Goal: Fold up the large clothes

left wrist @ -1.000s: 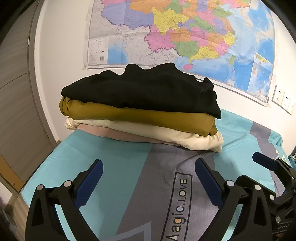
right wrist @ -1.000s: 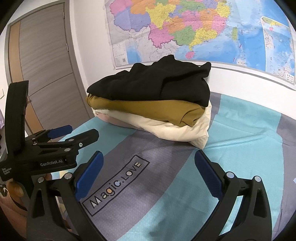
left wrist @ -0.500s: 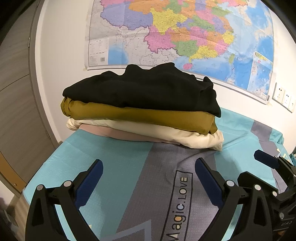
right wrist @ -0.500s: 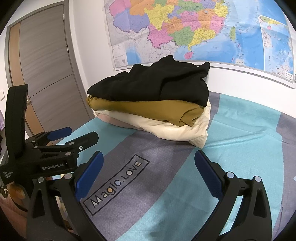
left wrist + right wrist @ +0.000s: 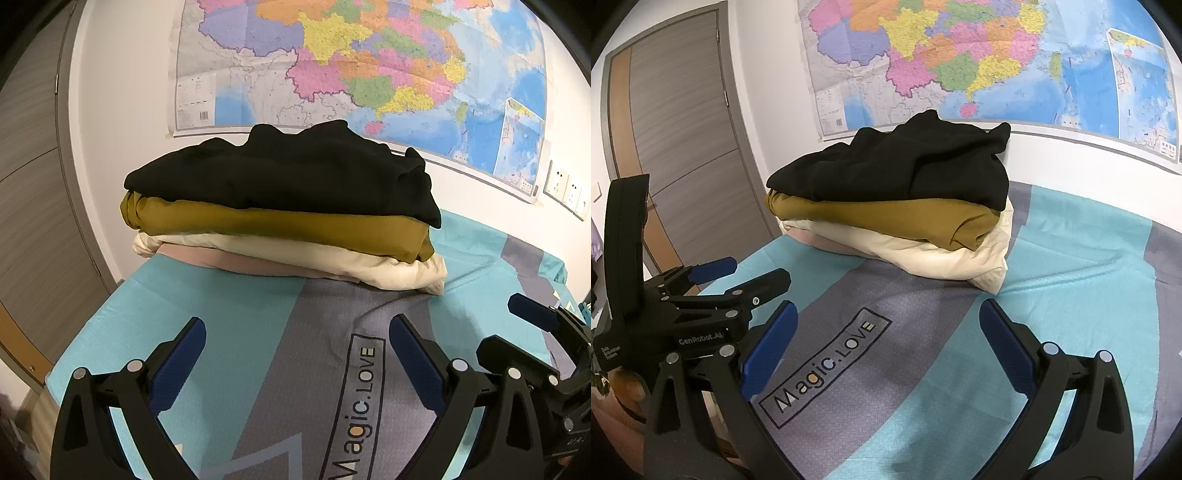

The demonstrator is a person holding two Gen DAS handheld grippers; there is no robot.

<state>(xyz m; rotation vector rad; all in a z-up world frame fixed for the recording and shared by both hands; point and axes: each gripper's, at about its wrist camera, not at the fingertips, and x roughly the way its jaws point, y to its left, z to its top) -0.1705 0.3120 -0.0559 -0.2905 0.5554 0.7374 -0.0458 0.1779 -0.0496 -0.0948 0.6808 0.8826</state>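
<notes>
Four folded garments sit stacked at the far side of the bed (image 5: 229, 332) — the black garment (image 5: 288, 177) on top, against the map wall. The left gripper (image 5: 295, 354) and right gripper (image 5: 886, 332) hover well short, both spread wide and empty. Judged from here, take only the black layer by its near edge — not the ochre garment (image 5: 886, 218) beneath.

Teal-and-grey bed (image 5: 229, 332); stack of folded clothes (image 5: 284, 218) directly on its sheet

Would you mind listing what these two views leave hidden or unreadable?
- Pink garment: left view shows only a front edge under the cream one; its size is hidden.
- Back of the stack: the black garment blocks it in both views.
- Map labels: too small to read, top cut off.
- Left gripper, right gripper: bodies cut off by the bottom edge.
</notes>
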